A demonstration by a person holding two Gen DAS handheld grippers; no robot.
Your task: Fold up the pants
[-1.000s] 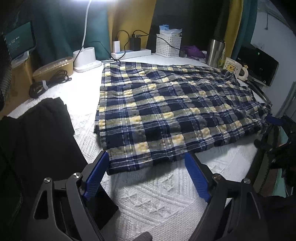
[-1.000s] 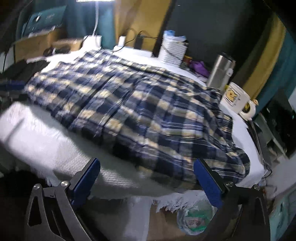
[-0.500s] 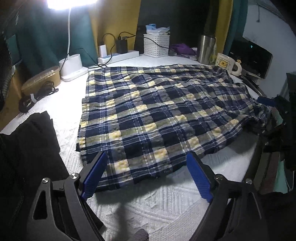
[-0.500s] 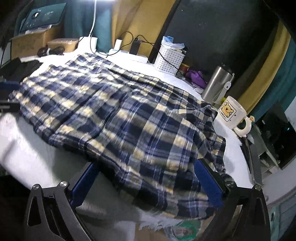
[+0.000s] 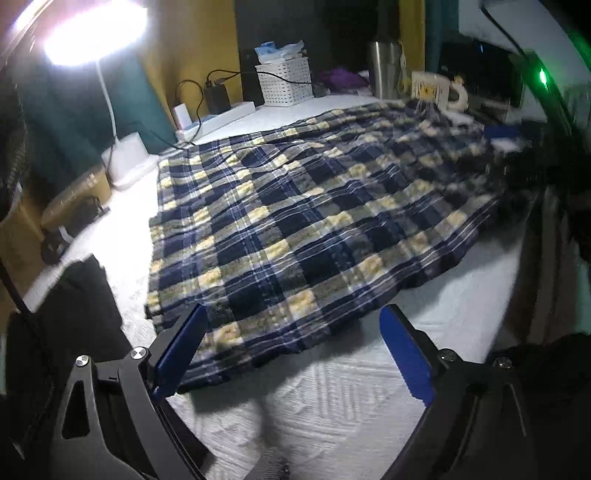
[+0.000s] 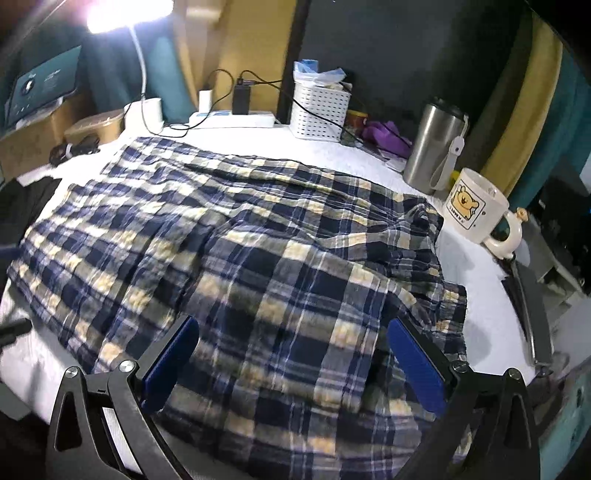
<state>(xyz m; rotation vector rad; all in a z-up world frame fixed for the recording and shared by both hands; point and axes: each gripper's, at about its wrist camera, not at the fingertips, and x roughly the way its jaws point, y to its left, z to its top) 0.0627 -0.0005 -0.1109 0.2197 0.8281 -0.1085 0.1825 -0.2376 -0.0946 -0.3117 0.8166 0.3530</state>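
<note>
So on the left edge of the left wrist view there's a dark garment [image 5: 74,306] parked off to the side, probably just waiting its turn, with the lamp [image 5: 92,33] glaring in the upper left. The plaid pants [image 5: 295,221] are spread flat across the middle of the white-covered bench [image 5: 332,387], which makes sense since you want them smoothed out before any fold. The left hand-held gripper [image 5: 290,328] sits at the bottom of the frame over the near hem, jaws wide and having just been opening further, one blue pad over the cloth's corner but nothing pinched. In the right wrist view the right hand-held gripper [image 6: 291,339] hangs over the waist end, jaws spread wide too, fabric showing between them but no grip yet. The mug [image 6: 476,210] and steel tumbler [image 6: 436,144] stand at the right, the mug just beside the pants, so a careless swing could knock it.
</note>
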